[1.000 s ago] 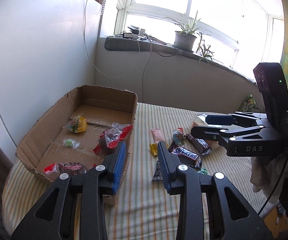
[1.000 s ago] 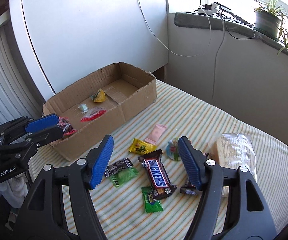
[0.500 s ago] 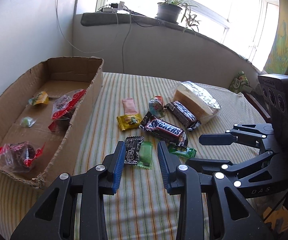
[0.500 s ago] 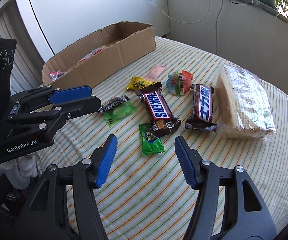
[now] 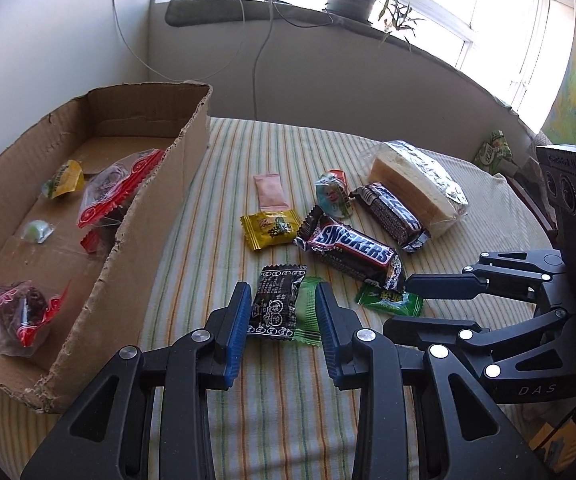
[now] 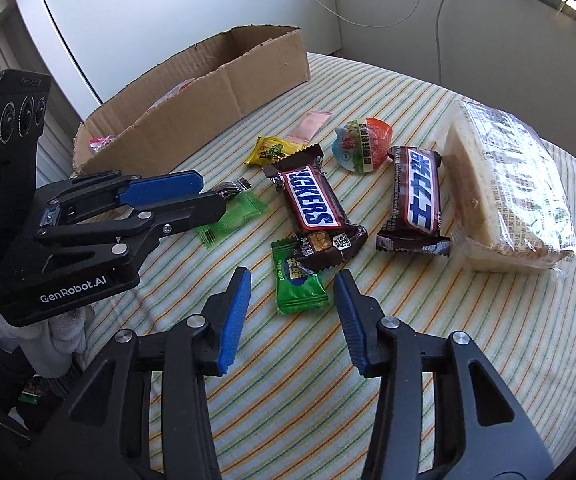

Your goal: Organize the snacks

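A: Big cardboard box (image 5: 159, 216) on the left of the striped bed (image 5: 279, 400), a few sweets inside.

B: Left claw (image 5: 280, 322) narrow, straddling the black packet (image 5: 275, 306), not pinching.

A: Right claw (image 6: 292, 312) closing around the green candy (image 6: 298, 286), pads clear.

Bare striped table (image 6: 428, 360) lies open along the near edge beneath both grippers, while the cardboard box (image 5: 139, 240) walls off the left edge, snacks crowd the middle, and the wrapped cake (image 6: 508, 192) blocks the right edge.
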